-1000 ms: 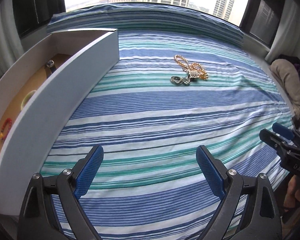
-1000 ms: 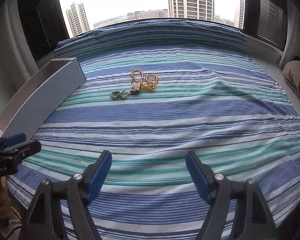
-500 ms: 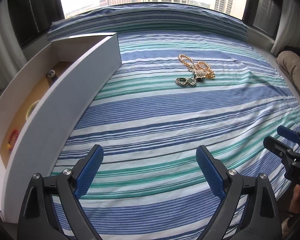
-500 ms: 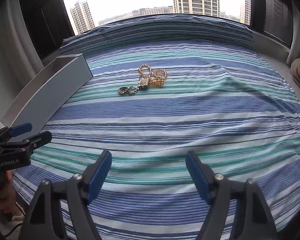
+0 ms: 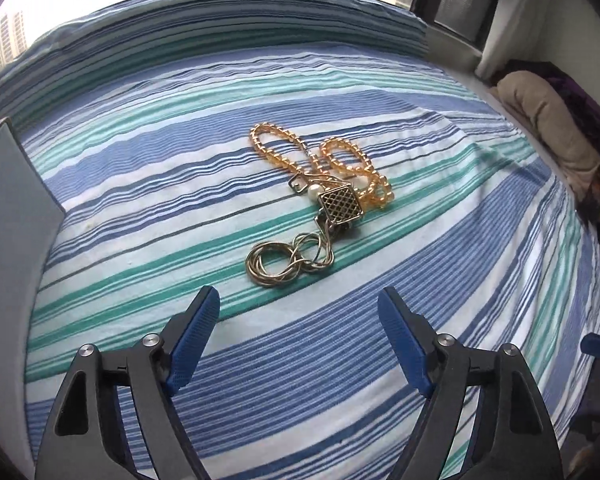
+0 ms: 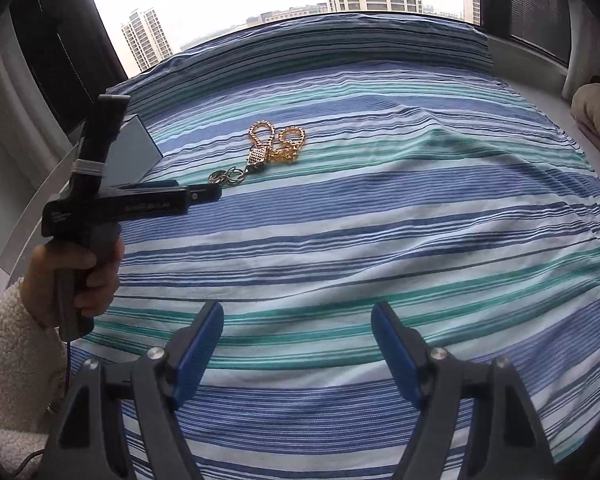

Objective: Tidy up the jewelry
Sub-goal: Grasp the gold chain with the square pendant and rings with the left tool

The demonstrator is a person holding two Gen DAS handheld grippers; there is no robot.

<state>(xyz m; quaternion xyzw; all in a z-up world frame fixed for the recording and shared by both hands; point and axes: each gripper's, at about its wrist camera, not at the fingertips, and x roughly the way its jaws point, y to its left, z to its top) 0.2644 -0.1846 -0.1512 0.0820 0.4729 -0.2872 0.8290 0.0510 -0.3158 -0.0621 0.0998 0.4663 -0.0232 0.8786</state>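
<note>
A tangle of jewelry lies on the striped bed sheet: an amber bead strand, a gold lattice pendant and a coiled metal chain. My left gripper hovers just short of the chain, its jaws closing with nothing between them. The right wrist view shows that left gripper from the side, tips beside the chain, with the bead strand beyond. My right gripper stands open over bare sheet, well short of the jewelry.
An open white box stands at the bed's left side, its inside hidden now. A beige cushion lies at the right edge. A hand in a fleece sleeve holds the left gripper. Windows run behind the bed.
The left gripper has swung right and forward, down to the jewelry, and its jaws have narrowed a little. The box has slid to the frame's left edge. The right gripper has barely moved.
</note>
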